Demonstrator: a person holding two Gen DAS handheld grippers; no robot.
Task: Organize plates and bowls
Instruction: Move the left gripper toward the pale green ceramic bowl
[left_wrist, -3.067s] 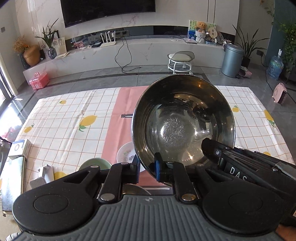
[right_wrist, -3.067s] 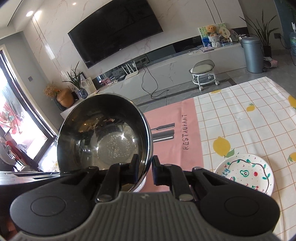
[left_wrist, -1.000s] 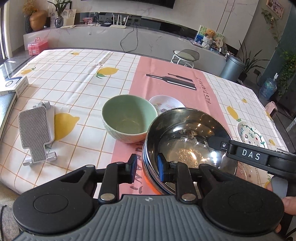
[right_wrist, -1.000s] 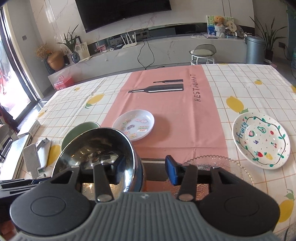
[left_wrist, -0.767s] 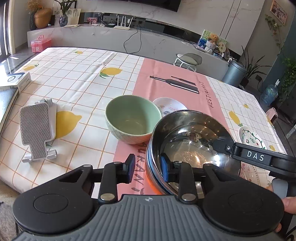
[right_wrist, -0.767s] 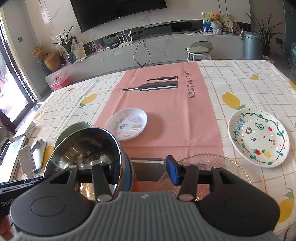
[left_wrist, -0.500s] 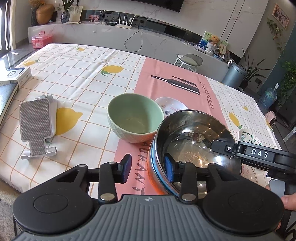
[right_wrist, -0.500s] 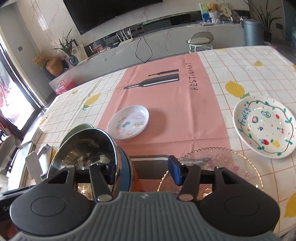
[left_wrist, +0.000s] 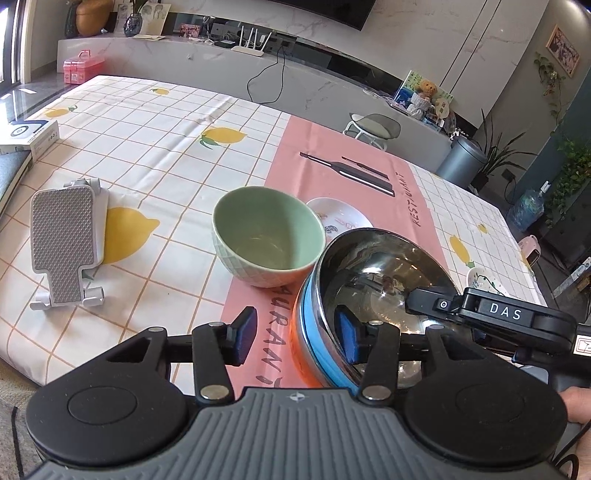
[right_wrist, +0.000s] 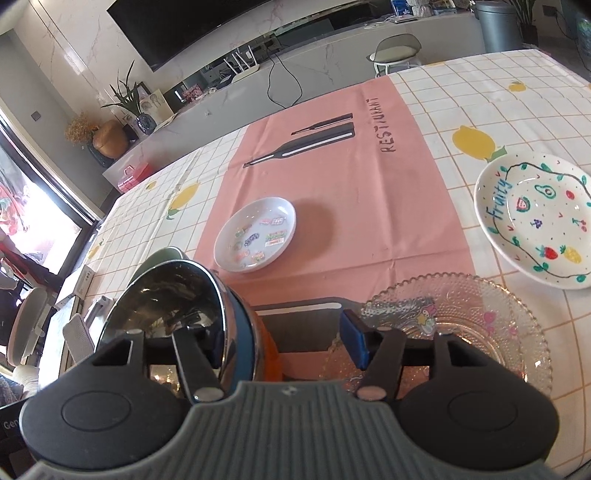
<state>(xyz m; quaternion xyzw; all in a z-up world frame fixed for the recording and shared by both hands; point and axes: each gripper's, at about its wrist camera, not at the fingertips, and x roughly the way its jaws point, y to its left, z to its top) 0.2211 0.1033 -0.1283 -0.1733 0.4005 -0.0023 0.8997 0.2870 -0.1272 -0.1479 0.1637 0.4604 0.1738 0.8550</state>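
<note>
The steel bowl (left_wrist: 380, 273) sits in a blue bowl (left_wrist: 314, 339), and that one sits in an orange bowl (left_wrist: 300, 354). The stack of 3 stands on the pink strip of the tablecloth (left_wrist: 166, 147), at the near edge.

The left gripper (left_wrist: 297, 332) has its jaws spread, and they have just been opening. The stack's near rim stands between them, but the pads do not press on it. The right gripper (right_wrist: 284, 341) is spread too and has just been opening. 1 finger is inside the steel bowl and the other is outside, over the glass plate (right_wrist: 461, 317). No pad squeezes the rim.

The green bowl (left_wrist: 267, 234) stands just behind the stack, to its left. The sticker plate (right_wrist: 256, 232) lies behind the stack. The glass plate lies just right of the stack. The fruit plate (right_wrist: 535, 218) lies farther right, behind the glass plate. A phone stand (left_wrist: 62, 240) lies well left of the stack.
</note>
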